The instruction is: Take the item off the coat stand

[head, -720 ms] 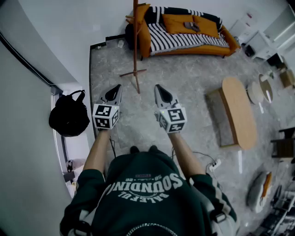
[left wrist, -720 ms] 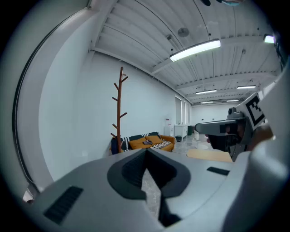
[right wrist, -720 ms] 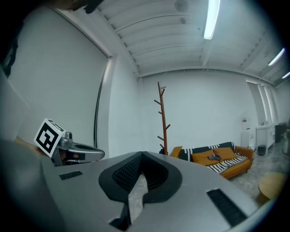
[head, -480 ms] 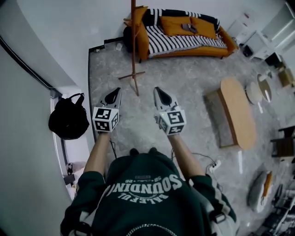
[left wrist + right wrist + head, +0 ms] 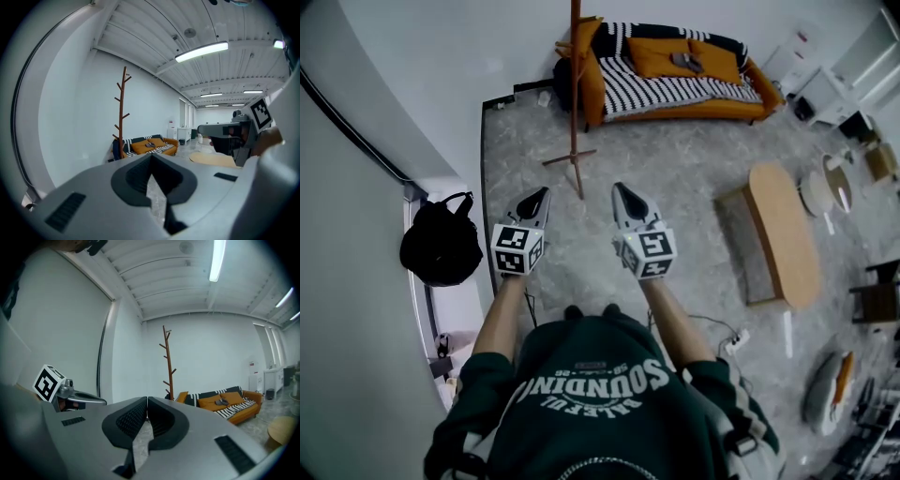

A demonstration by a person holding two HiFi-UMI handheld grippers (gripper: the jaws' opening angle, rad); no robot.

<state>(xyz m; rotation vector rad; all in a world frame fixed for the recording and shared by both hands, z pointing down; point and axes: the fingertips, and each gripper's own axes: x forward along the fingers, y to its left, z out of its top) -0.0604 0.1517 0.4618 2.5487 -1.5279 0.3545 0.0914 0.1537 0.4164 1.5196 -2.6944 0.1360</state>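
The brown wooden coat stand [image 5: 574,84] rises from the marble floor ahead of me, near the white wall; it also shows as the stand [image 5: 122,115] and the stand [image 5: 168,362]. A dark item [image 5: 562,77] sits low beside its pole, also seen as the dark item [image 5: 116,150]; I cannot tell whether it hangs on a peg. My left gripper [image 5: 541,193] and right gripper [image 5: 621,188] are held side by side short of the stand's feet. Both are shut with nothing between the jaws, as the left gripper [image 5: 151,157] and right gripper [image 5: 146,401] show.
An orange sofa [image 5: 675,66] with a striped throw and cushions stands behind the stand. A black backpack [image 5: 441,246] lies at the left wall. An oval wooden coffee table [image 5: 783,230] is to the right, and a power strip [image 5: 736,337] lies on the floor near my feet.
Both grippers have slid slightly lower in the head view and stayed shut. The stand and sofa have barely shifted.
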